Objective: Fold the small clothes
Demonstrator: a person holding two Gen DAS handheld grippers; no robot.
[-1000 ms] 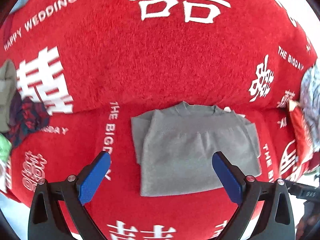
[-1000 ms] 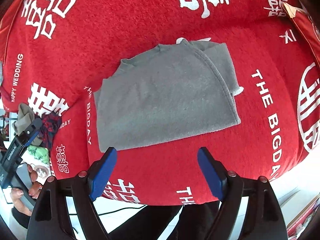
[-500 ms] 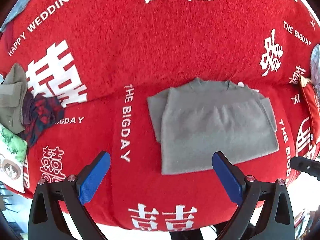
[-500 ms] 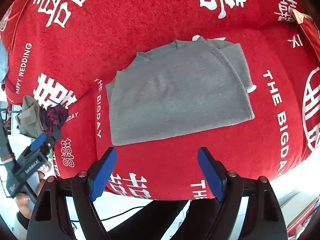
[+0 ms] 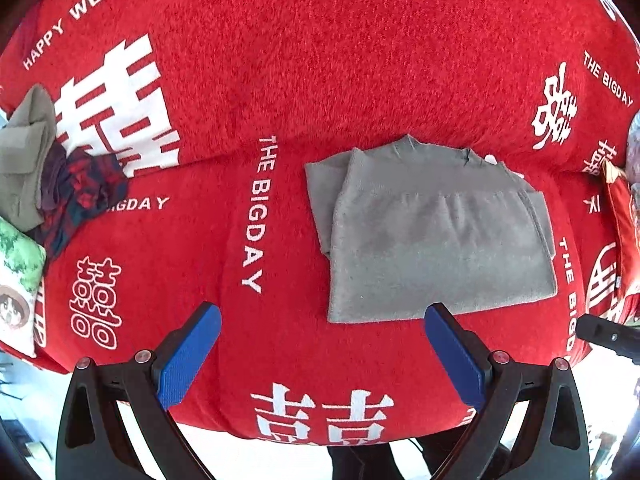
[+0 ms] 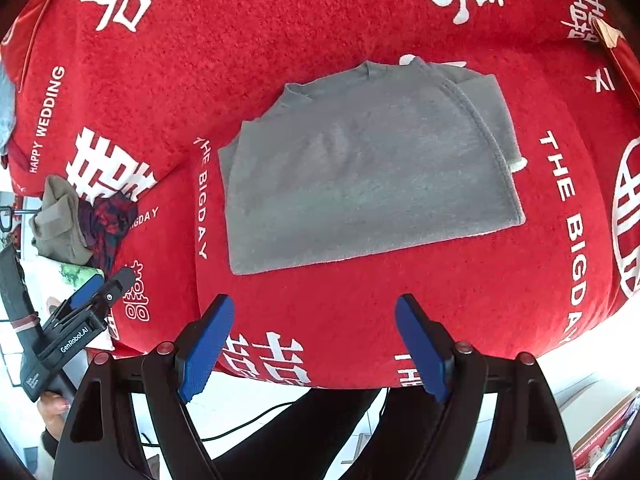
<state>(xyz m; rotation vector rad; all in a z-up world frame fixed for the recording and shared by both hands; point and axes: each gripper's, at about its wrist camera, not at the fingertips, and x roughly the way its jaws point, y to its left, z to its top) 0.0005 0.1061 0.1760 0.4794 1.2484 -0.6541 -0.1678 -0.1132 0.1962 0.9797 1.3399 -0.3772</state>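
Observation:
A grey knit garment (image 5: pixel 432 236) (image 6: pixel 368 168) lies folded into a rough rectangle on a red blanket (image 5: pixel 320 80) (image 6: pixel 280 32) printed with white characters. My left gripper (image 5: pixel 322 354) hangs open above the blanket's near edge, to the left of and nearer than the garment, with nothing between its blue pads. My right gripper (image 6: pixel 314 346) is open too and holds nothing; it hovers just short of the garment's near hem. In the right wrist view the left gripper (image 6: pixel 86 300) shows at the lower left, held by a hand (image 6: pixel 52 406).
A heap of small clothes, olive (image 5: pixel 24 160) (image 6: pixel 58 220) and dark red plaid (image 5: pixel 80 196) (image 6: pixel 106 220), sits at the blanket's left end beside a green printed cushion (image 5: pixel 18 280). Red items (image 5: pixel 624 216) lie at the right edge. The person's dark trouser legs (image 6: pixel 304 432) stand below the blanket's front edge.
Both grippers have drawn back toward the blanket's near edge, and the left one has shifted left, so the garment sits further right in its view. Both stay open and empty; the garment has not moved.

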